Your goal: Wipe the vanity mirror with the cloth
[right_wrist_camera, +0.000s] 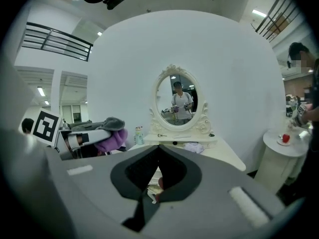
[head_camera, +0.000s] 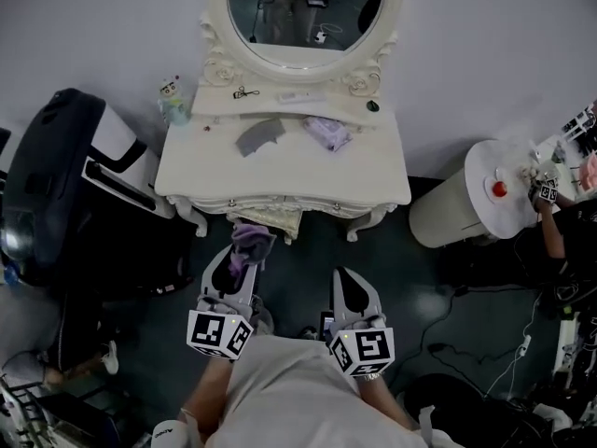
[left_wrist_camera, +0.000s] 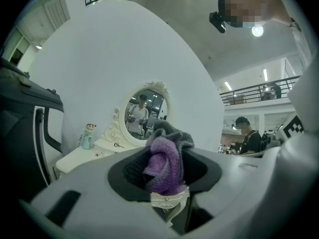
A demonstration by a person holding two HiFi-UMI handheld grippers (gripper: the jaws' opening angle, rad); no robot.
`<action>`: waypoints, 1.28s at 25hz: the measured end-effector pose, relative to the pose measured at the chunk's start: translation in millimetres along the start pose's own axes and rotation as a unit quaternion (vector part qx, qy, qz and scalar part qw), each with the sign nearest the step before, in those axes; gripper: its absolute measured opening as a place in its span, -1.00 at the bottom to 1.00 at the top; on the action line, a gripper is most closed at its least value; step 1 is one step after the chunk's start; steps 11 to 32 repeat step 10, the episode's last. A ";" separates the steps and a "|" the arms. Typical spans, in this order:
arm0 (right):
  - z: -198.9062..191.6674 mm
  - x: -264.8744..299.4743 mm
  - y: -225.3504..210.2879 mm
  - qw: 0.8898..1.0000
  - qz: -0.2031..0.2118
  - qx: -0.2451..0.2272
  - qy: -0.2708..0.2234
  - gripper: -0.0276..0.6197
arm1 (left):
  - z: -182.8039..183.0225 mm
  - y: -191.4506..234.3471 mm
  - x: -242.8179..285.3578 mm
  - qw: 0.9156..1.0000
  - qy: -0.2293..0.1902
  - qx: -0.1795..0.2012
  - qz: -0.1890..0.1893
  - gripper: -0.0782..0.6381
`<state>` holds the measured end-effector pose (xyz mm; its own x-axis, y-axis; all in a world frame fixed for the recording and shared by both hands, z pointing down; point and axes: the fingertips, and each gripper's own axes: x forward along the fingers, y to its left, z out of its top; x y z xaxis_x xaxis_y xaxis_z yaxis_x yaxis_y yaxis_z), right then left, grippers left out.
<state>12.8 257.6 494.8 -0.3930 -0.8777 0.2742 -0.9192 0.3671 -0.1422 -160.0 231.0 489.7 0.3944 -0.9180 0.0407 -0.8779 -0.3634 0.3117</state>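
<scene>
The left tool (head_camera: 239,261) pinched the purple and grey cloth (left_wrist_camera: 164,161). The right tool (head_camera: 352,289) was pressed together on nothing. The mirror (head_camera: 303,12) stood straight ahead, well apart, at the back of the bench (head_camera: 280,171) (of the 2 tools, the left looked nearer).

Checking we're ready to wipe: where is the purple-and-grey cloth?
The cloth is clamped in the left claw, left of centre in the head view, near the vanity table.

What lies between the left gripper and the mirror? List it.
Head view: the vanity tabletop, bearing a grey cloth and a lilac bundle, separates the left gripper, holding the purple cloth, from the mirror.
</scene>
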 end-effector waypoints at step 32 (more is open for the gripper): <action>-76.5 -100.1 -46.9 0.999 0.043 0.000 0.020 -0.89 | -80.8 -123.8 -89.3 0.998 0.062 -0.024 0.012 -0.34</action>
